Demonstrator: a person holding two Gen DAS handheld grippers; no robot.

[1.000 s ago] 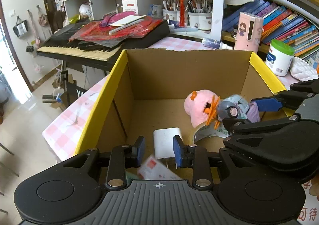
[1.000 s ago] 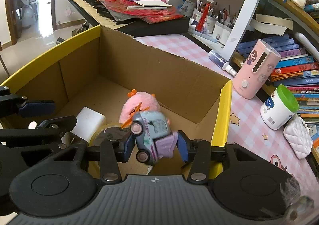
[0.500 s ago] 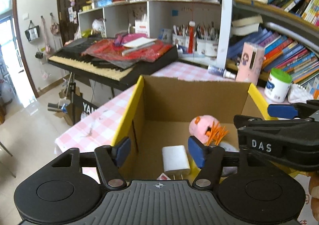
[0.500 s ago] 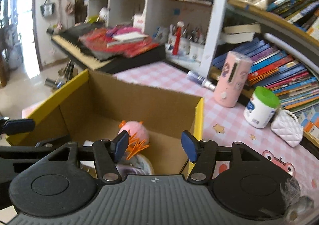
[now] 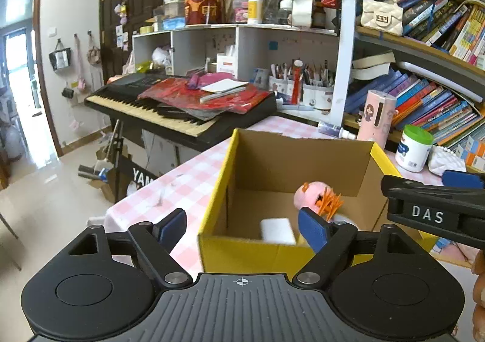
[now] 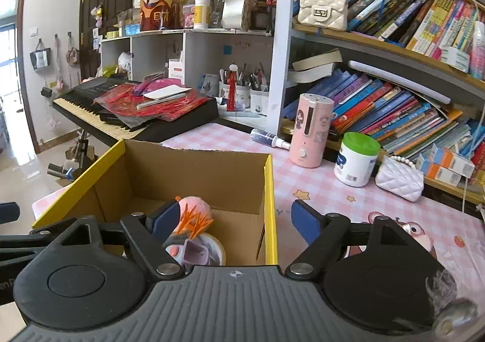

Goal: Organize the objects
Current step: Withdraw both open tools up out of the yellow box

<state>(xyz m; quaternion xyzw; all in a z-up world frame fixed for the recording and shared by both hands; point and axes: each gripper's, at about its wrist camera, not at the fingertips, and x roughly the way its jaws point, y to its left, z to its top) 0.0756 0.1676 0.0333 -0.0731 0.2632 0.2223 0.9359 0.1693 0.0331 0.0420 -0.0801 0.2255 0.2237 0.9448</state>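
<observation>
A yellow-edged cardboard box [image 5: 291, 254] [image 6: 269, 190] stands on the pink checked table. Inside lie a white charger block [image 5: 277, 230], a pink plush toy with orange spikes [image 5: 313, 198] [image 6: 195, 211], and a small toy car [image 6: 189, 251] resting on a tape roll [image 6: 216, 246]. My left gripper [image 5: 242, 226] hovers above the box's near edge, jaws opening, nothing between them. My right gripper [image 6: 235, 222] hangs over the box's right wall, jaws opening and empty. The right gripper's arm [image 5: 436, 211] shows at the right of the left wrist view.
On the table right of the box stand a pink cylinder device [image 6: 310, 131], a white jar with green lid [image 6: 356, 160], a white quilted purse [image 6: 400, 179] and a small spray bottle [image 6: 268, 139]. A keyboard [image 5: 182, 111] piled with red papers sits behind. Bookshelves rise at right.
Both grippers let go of their objects, the charger block and the toy car, which now lie in the box. Both jaws spread wide and both hands pulled back and upward from the box.
</observation>
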